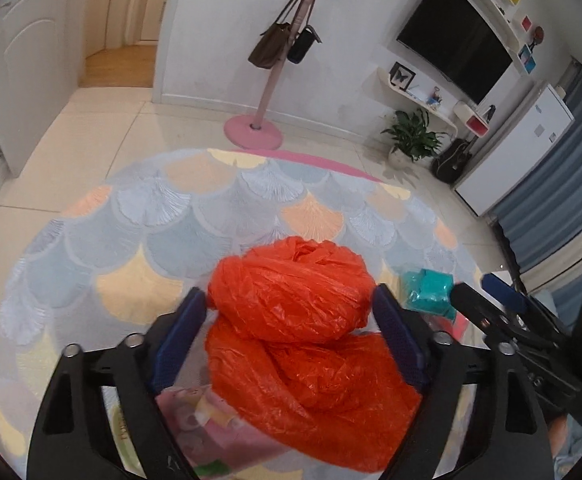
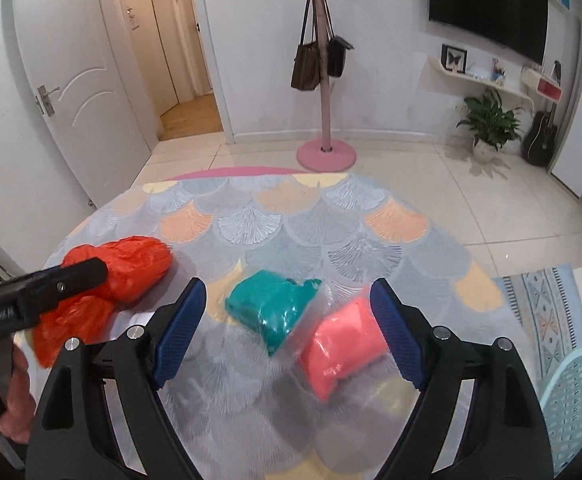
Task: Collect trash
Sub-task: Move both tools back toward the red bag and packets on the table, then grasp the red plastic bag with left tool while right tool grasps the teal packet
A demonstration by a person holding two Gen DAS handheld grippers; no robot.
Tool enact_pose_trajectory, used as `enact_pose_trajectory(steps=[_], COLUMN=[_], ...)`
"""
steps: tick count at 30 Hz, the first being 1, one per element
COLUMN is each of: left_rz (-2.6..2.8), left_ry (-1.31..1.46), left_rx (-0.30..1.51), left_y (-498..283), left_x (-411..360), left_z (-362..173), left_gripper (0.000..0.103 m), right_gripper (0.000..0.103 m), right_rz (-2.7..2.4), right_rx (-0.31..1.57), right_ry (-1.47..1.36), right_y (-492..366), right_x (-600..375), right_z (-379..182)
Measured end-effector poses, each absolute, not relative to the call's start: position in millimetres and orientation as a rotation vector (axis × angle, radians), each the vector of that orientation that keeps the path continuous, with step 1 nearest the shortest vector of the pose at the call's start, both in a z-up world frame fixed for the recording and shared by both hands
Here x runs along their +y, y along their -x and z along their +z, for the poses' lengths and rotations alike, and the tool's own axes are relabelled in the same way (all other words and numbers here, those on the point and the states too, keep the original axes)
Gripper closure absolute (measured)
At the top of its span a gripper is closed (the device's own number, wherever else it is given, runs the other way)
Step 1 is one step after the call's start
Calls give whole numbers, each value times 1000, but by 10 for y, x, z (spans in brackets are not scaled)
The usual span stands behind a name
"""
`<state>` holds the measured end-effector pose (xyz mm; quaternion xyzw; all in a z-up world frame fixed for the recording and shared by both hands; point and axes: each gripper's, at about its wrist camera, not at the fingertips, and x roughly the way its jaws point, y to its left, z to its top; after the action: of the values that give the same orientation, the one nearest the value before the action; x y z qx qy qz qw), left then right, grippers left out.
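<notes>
1. Big orange bag (image 1: 307, 344) fills the left view, lying on the patterned tabletop (image 2: 315, 216), long axis running away from the camera, dead centre between the fingers.
2. Left gripper (image 1: 291, 336) is spread wide, both pads flanking the bag, nothing clamped yet. It looks nearest, so closing should take it.
3. Right gripper (image 2: 287, 336) also gapes, holding nothing.
4. Ahead of it: teal packet (image 2: 271, 308), then pink packet (image 2: 345, 344) just beside its right finger.
</notes>
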<state>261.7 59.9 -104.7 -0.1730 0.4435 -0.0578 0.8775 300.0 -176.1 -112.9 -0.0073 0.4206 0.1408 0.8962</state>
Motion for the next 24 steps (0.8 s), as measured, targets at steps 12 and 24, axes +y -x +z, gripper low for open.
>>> enact_pose_trajectory(steps=[12, 24], left_rz=[-173, -189], left_ry=[343, 314], left_rx=[858, 765], left_y=[-2403, -2268], left_x=[457, 367], left_z=[-1062, -970], left_gripper=[55, 62], right_gripper=[38, 84], right_rz=[340, 350], right_rx=[901, 900], right_ry=[29, 31], right_y=[-2973, -2940], right_x=[-1514, -1481], right_z=[-1343, -1403])
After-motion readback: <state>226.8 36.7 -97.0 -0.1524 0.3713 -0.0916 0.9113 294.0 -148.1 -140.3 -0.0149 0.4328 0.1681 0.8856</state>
